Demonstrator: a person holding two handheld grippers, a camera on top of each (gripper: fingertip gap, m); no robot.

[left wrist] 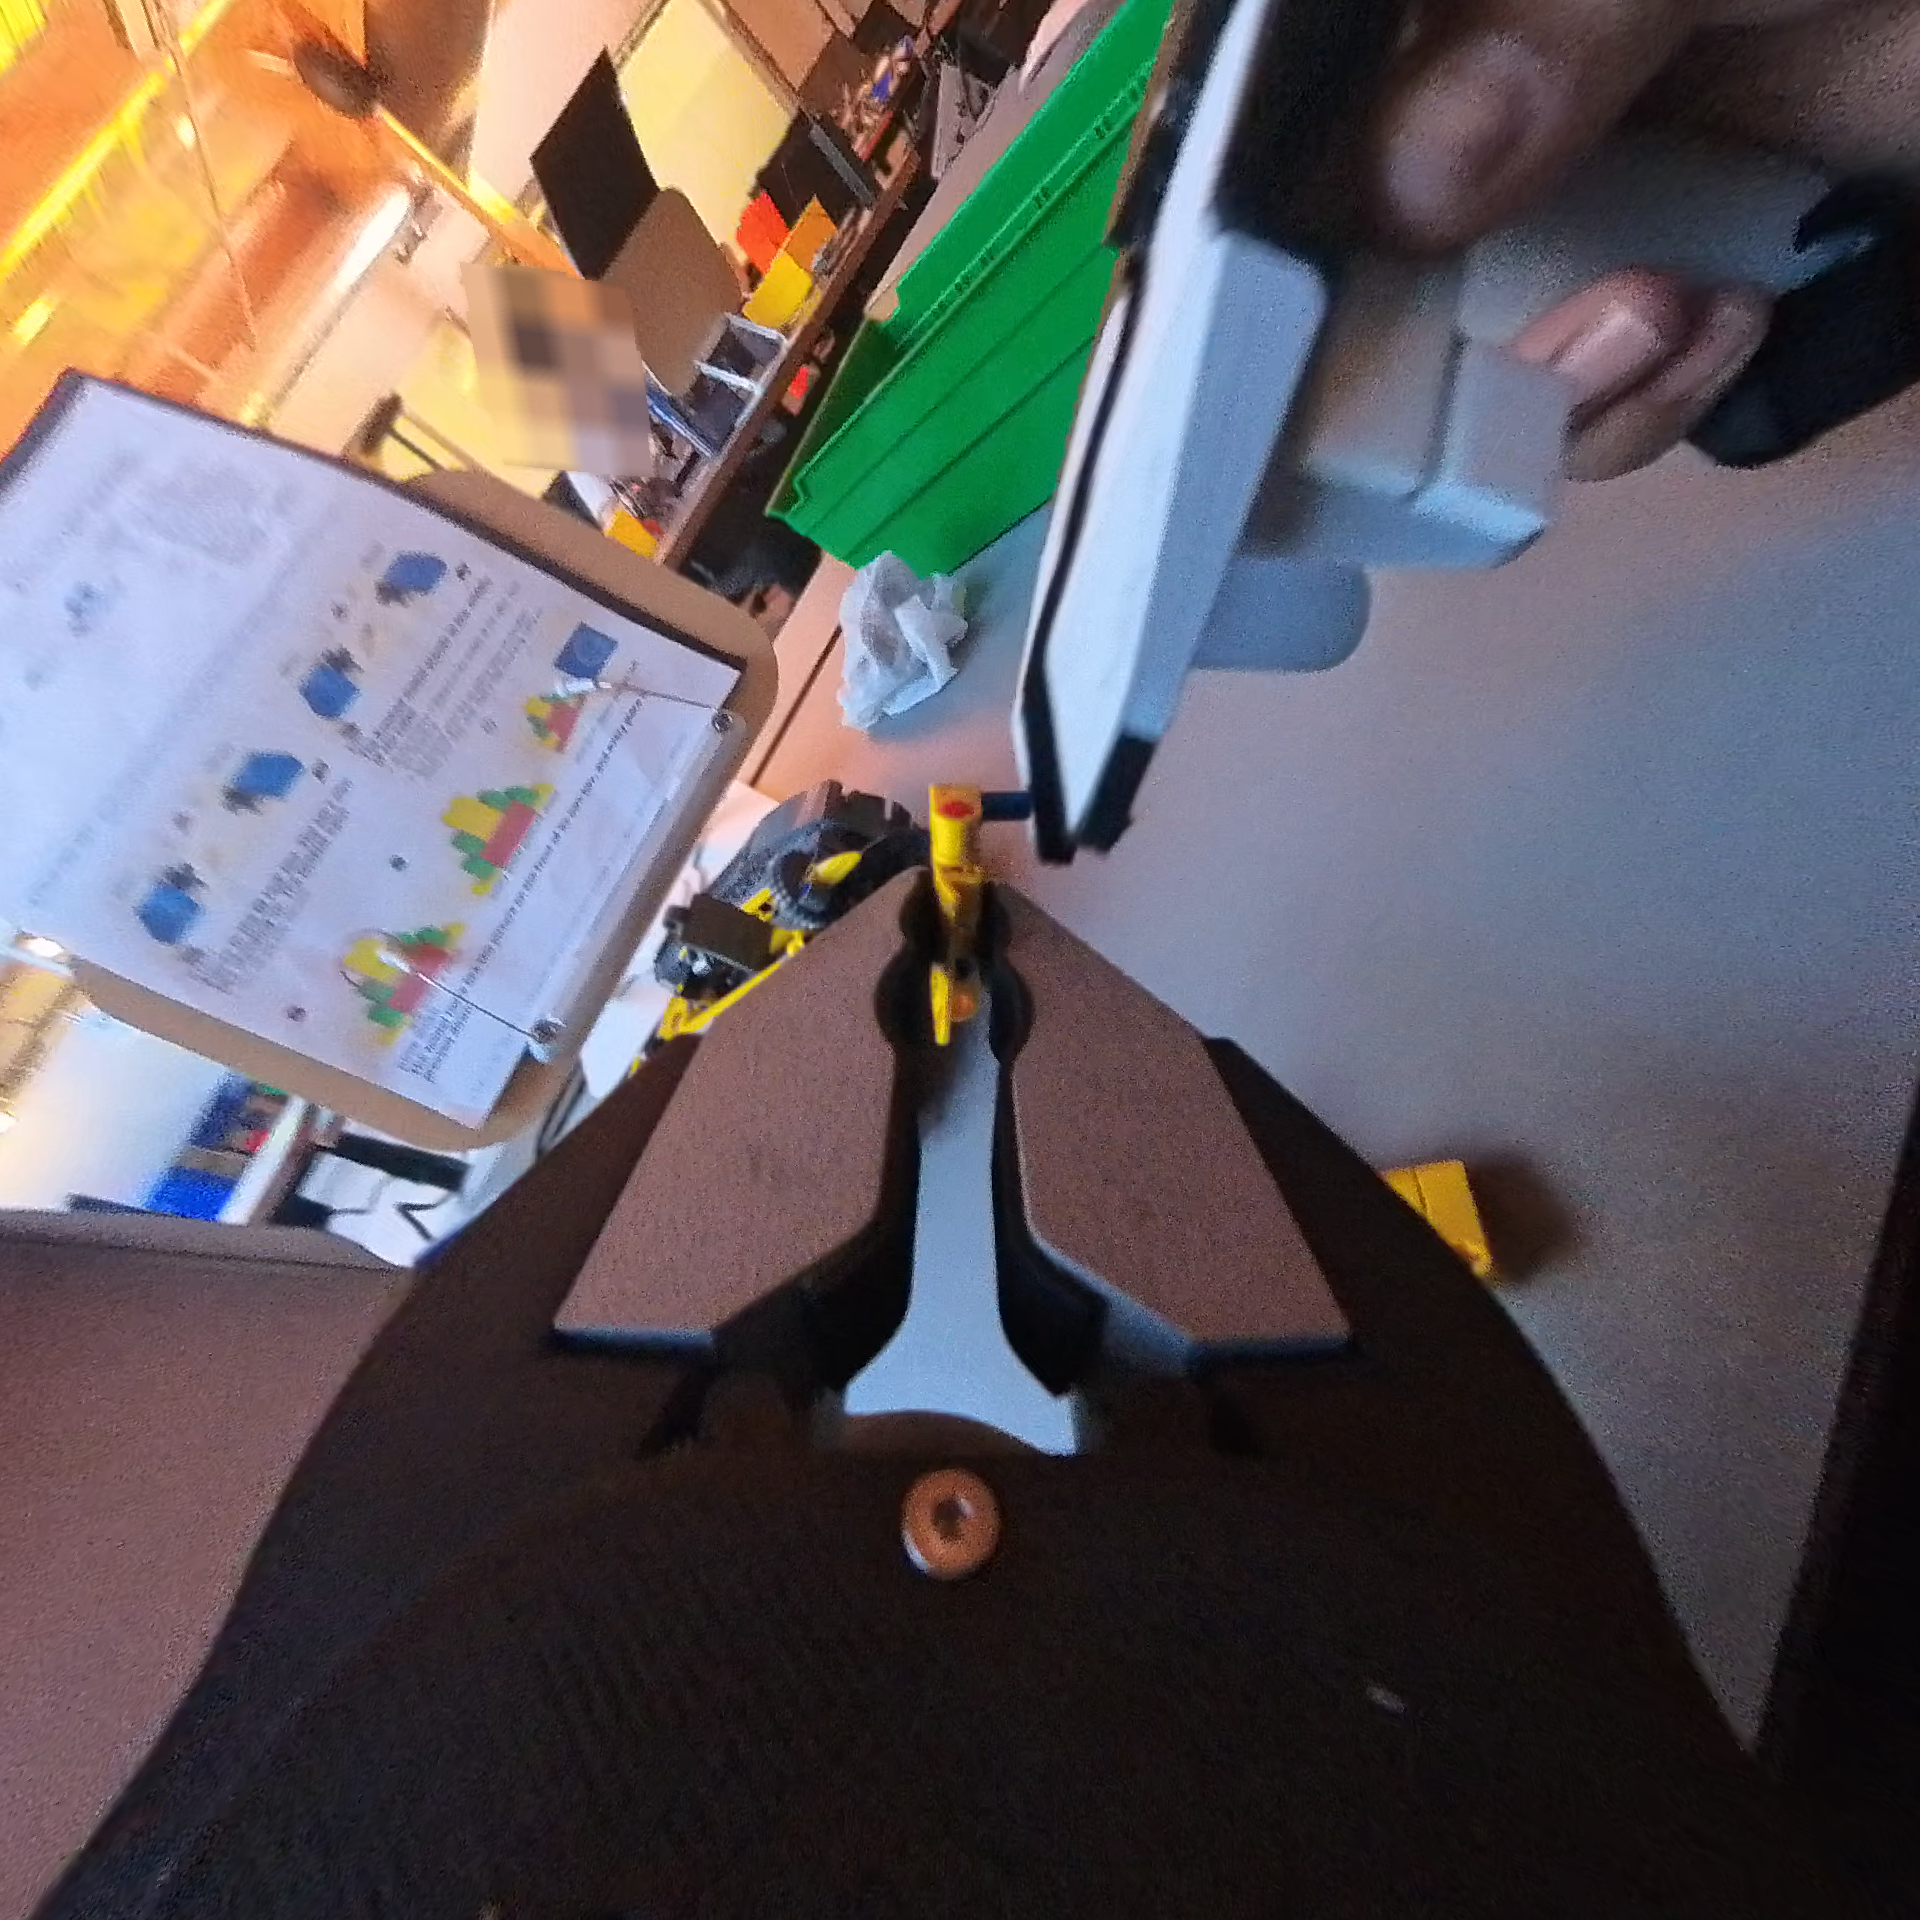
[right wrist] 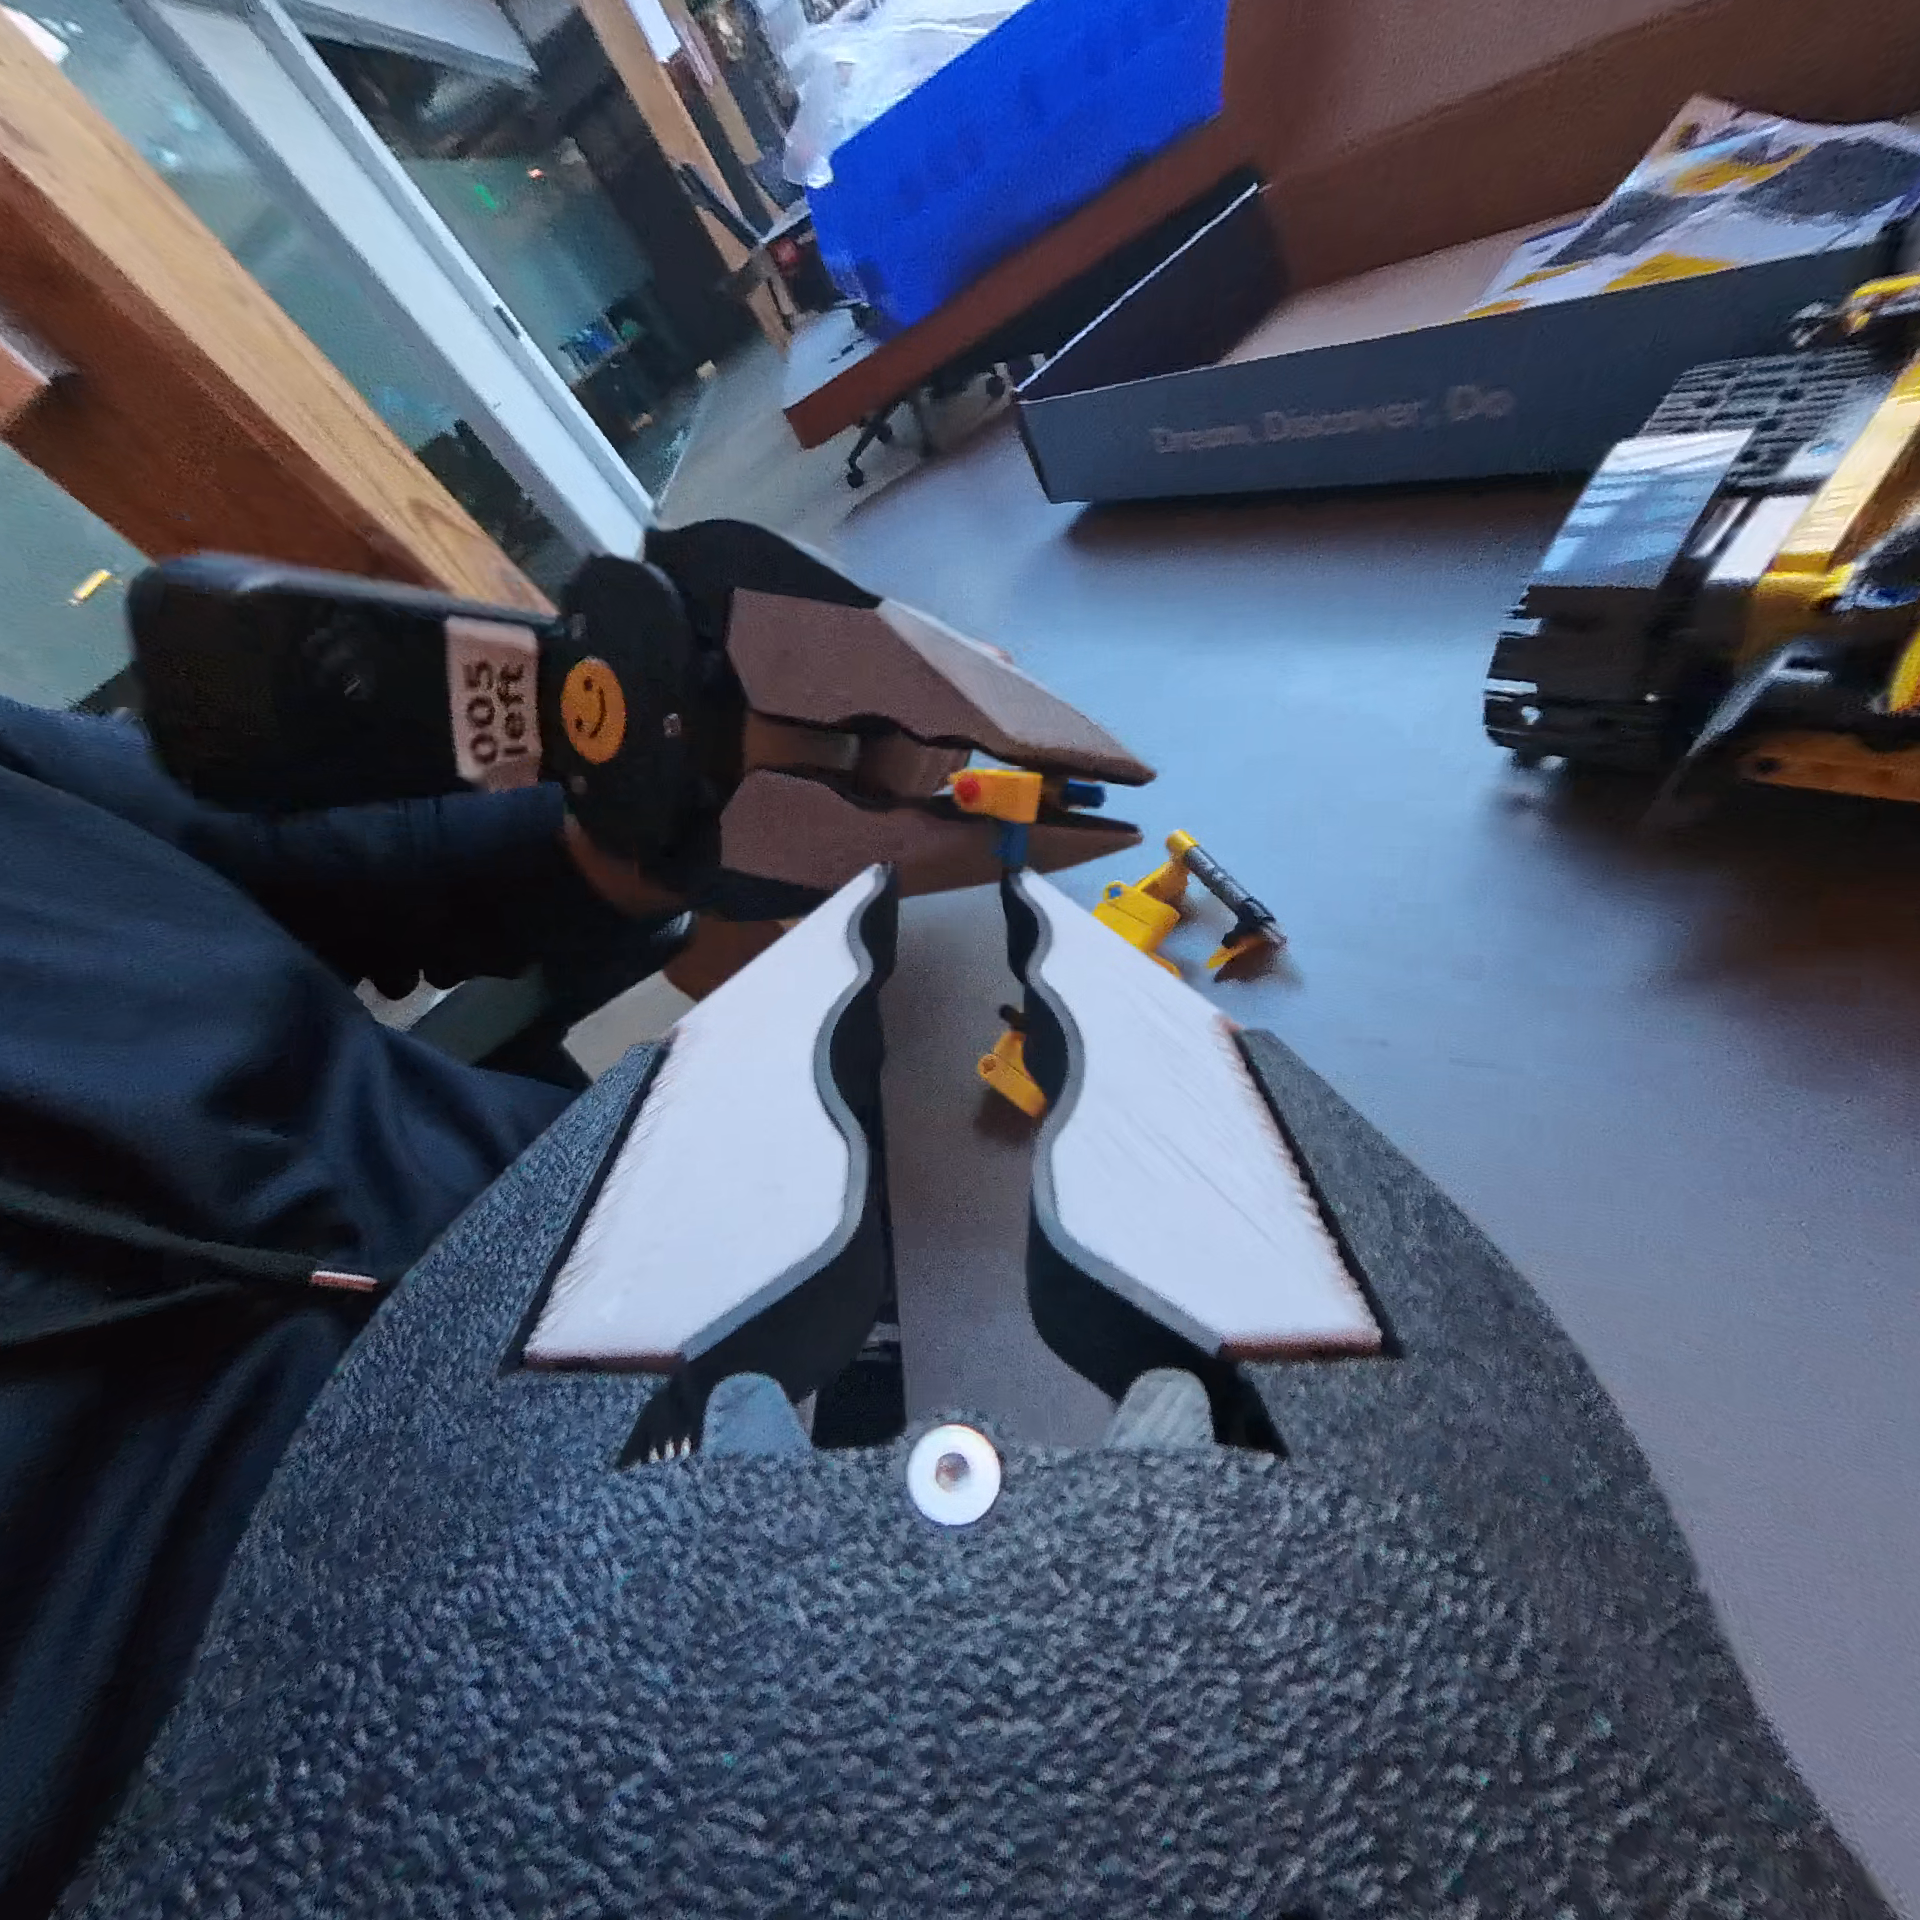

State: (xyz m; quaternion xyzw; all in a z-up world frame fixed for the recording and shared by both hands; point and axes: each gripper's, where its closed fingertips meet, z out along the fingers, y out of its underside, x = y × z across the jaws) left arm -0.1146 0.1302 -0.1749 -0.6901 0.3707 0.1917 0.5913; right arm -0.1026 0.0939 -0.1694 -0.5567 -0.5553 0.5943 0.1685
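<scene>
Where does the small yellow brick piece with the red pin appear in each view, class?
Left wrist view: yellow piece, centre, clamped between the left claw tips.
Right wrist view: same piece, above centre, inside the left claw, just beyond the open right claw.
Shared landmark: yellow-and-black tracked model.

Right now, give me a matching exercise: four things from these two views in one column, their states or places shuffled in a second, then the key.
Things:
1. left gripper
2. right gripper
3. tracked yellow and black model
4. long grey box

States or places:
A. standing on the table at the right
B. lying behind the model, farther back on the table
C. shut on a small yellow piece
D. open, holding nothing

Pairs: 1-C, 2-D, 3-A, 4-B
</scene>
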